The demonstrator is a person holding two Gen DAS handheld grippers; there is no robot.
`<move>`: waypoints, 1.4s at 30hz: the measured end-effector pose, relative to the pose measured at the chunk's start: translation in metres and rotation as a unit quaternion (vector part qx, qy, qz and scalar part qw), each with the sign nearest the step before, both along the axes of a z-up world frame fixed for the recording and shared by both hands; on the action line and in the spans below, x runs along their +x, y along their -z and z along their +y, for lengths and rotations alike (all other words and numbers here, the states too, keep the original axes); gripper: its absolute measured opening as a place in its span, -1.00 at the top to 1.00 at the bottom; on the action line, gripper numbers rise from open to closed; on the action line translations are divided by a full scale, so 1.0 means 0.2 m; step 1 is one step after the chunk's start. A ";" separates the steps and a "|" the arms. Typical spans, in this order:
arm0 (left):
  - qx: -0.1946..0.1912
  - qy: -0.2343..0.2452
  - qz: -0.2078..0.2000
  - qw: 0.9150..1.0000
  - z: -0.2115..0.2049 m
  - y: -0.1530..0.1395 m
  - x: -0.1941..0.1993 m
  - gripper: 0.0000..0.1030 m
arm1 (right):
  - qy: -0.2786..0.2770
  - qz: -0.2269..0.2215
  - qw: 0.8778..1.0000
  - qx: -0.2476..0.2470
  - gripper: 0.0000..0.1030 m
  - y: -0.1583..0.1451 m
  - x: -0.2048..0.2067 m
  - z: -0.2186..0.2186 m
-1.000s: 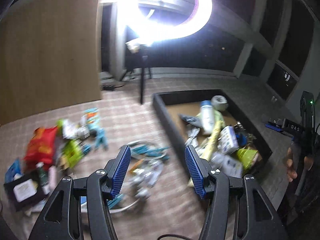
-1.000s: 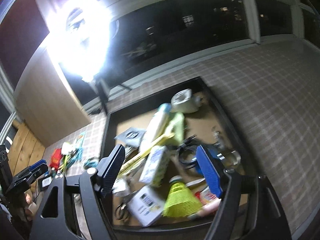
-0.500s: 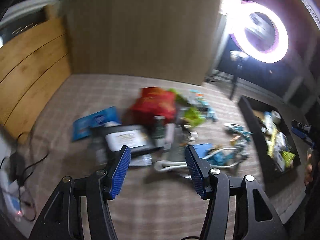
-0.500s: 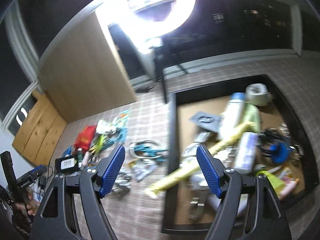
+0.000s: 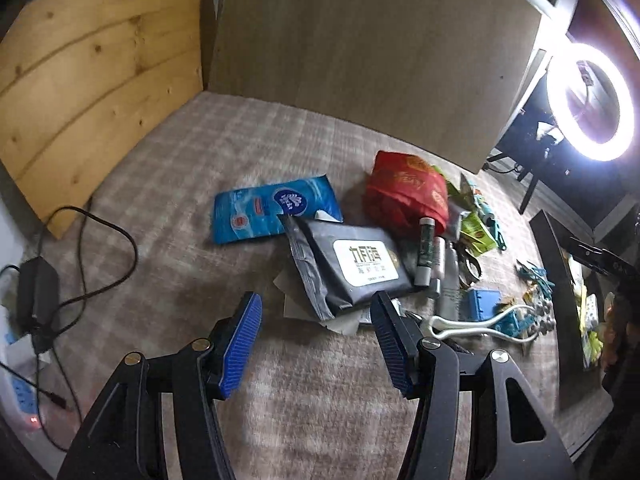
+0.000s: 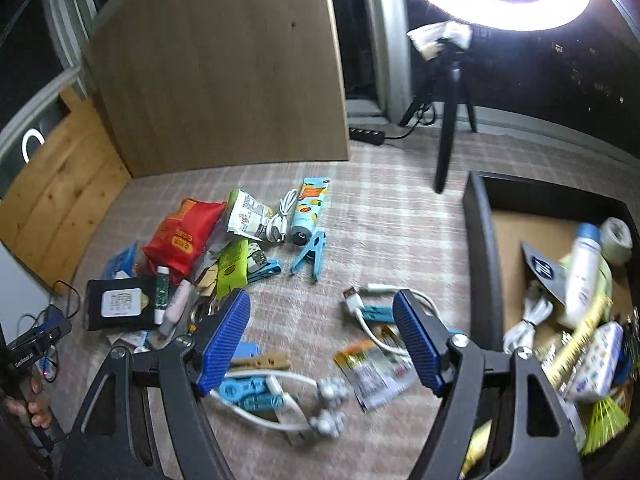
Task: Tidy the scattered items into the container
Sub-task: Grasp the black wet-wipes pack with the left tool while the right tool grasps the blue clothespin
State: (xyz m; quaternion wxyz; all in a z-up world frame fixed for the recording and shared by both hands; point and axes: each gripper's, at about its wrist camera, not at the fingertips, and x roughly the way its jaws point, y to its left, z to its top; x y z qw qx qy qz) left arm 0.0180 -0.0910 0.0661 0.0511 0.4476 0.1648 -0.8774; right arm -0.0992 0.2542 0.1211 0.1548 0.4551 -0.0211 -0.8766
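Scattered items (image 6: pixel 224 264) lie on the checked surface (image 6: pixel 392 232) left of the black container (image 6: pixel 482 248). Left gripper (image 5: pixel 316 344) hangs open and empty before the black wipes pack (image 5: pixel 356 268); right gripper (image 6: pixel 320 344) hangs open, empty, above white cable (image 6: pixel 372 320).

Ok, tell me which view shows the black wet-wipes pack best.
The left wrist view. The black wet-wipes pack lies large and close, just beyond the open jaws, its white label facing the camera. The right wrist view shows the same pack small at the left edge, partly overlapped by a green tube.
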 end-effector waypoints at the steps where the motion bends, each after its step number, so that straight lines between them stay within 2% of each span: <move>1: 0.008 -0.002 -0.001 1.000 -0.01 0.02 -0.01 -0.06 | -0.001 -0.003 1.000 -0.001 -0.42 0.01 -0.02 -0.01; 4: 0.038 -0.005 -0.005 0.999 -0.03 0.06 -0.05 -0.06 | -0.007 -0.013 1.000 0.001 -0.42 0.05 -0.09 -0.06; 9: 0.048 -0.001 -0.009 0.999 -0.03 0.10 -0.15 -0.06 | -0.018 -0.029 0.999 0.015 -0.42 0.13 -0.20 -0.13; 13: 0.058 0.000 -0.003 0.998 -0.02 0.11 -0.22 0.00 | -0.024 -0.042 0.999 0.021 -0.42 0.20 -0.27 -0.18; 14: 0.061 0.004 -0.002 0.998 -0.01 0.11 -0.23 0.06 | -0.024 -0.045 0.998 0.023 -0.42 0.22 -0.29 -0.18; 18: 0.043 0.011 0.005 0.999 0.03 0.09 -0.25 0.14 | -0.026 -0.060 0.997 0.028 -0.42 0.28 -0.35 -0.22; 20: 0.046 0.015 0.004 0.999 0.04 0.09 -0.26 0.27 | -0.025 -0.064 0.997 0.029 -0.42 0.31 -0.37 -0.23; 24: 0.042 0.017 0.006 0.999 0.05 0.08 -0.27 0.32 | -0.024 -0.073 0.997 0.030 -0.42 0.35 -0.42 -0.24; 27: 0.026 0.019 0.010 0.999 0.07 0.05 -0.26 0.47 | -0.024 -0.078 0.996 0.031 -0.41 0.37 -0.44 -0.26; 29: 0.018 0.023 0.014 0.999 0.09 0.03 -0.26 0.50 | -0.022 -0.082 0.996 0.033 -0.40 0.38 -0.46 -0.27; 30: 0.017 0.025 0.016 0.999 0.09 0.03 -0.26 0.51 | -0.022 -0.086 0.995 0.034 -0.37 0.39 -0.47 -0.27; 33: 0.017 0.028 0.018 0.999 0.09 0.01 -0.26 0.57 | -0.012 -0.104 0.994 0.023 -0.12 0.40 -0.50 -0.26; 37: 0.016 0.028 0.019 0.999 0.10 0.00 -0.27 0.64 | 0.018 -0.122 0.992 -0.019 -0.02 0.40 -0.53 -0.18; 42: 0.011 0.032 0.024 0.999 0.12 -0.01 -0.26 0.69 | -0.005 -0.120 0.992 0.029 0.02 0.40 -0.55 -0.24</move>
